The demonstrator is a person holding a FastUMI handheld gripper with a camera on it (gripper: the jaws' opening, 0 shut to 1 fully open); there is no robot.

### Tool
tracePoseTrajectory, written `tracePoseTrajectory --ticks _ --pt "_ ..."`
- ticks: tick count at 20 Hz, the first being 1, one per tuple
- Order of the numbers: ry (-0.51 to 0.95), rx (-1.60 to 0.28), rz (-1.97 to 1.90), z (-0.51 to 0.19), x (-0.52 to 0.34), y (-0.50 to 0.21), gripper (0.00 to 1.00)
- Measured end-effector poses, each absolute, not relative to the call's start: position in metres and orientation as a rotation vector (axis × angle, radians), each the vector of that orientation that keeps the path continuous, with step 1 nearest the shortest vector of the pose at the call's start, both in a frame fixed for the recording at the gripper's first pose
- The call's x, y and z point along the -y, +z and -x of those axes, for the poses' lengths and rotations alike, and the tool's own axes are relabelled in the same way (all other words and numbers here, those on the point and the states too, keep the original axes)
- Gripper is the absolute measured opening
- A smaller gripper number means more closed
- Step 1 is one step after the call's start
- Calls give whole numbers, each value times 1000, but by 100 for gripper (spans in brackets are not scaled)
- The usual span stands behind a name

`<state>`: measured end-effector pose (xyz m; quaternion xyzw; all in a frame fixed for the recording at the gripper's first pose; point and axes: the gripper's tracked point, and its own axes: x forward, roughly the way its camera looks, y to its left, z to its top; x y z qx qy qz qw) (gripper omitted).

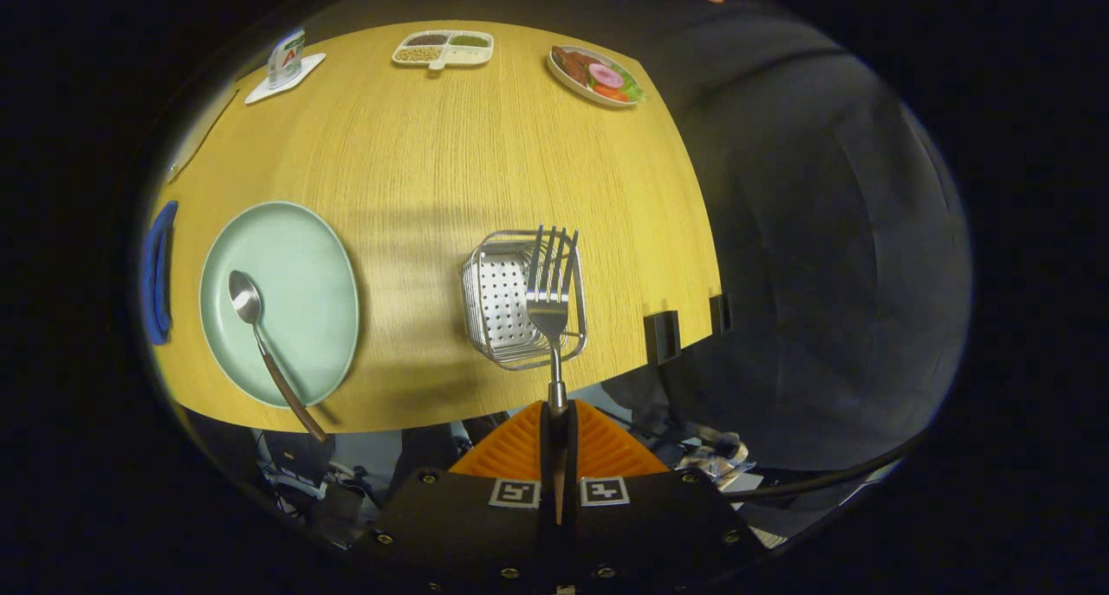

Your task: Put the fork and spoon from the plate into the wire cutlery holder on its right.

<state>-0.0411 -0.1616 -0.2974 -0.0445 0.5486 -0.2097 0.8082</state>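
Evidently, the gripper point(555, 422) was clenched on the handle of a silver metal fork point(549, 305), both fingers pressed against it. The fork's tines were held out ahead of the fingers, over the silver wire cutlery holder point(496, 300) on the wooden table point(485, 153). A silver spoon with a brown handle point(260, 335) was left lying on the pale green round plate point(303, 266), left of the holder.

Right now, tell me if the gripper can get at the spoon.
Probably not yet: the gripper is shut on the fork, held over the holder. The spoon lies uncovered on the plate, so it looks reachable once the fork is dropped.
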Motion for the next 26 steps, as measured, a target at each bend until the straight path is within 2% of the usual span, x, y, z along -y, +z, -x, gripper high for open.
tracePoseTrajectory --ticks 6,8,9,13,26 --pt "-386 -1224 79 34 159 -305 3" --pt "-373 -1220 96 26 159 -303 9" --pt "-377 -1223 110 25 160 -300 15" --pt "-351 -1172 126 16 153 -288 50" --pt "-348 -1071 202 22 140 -244 52"
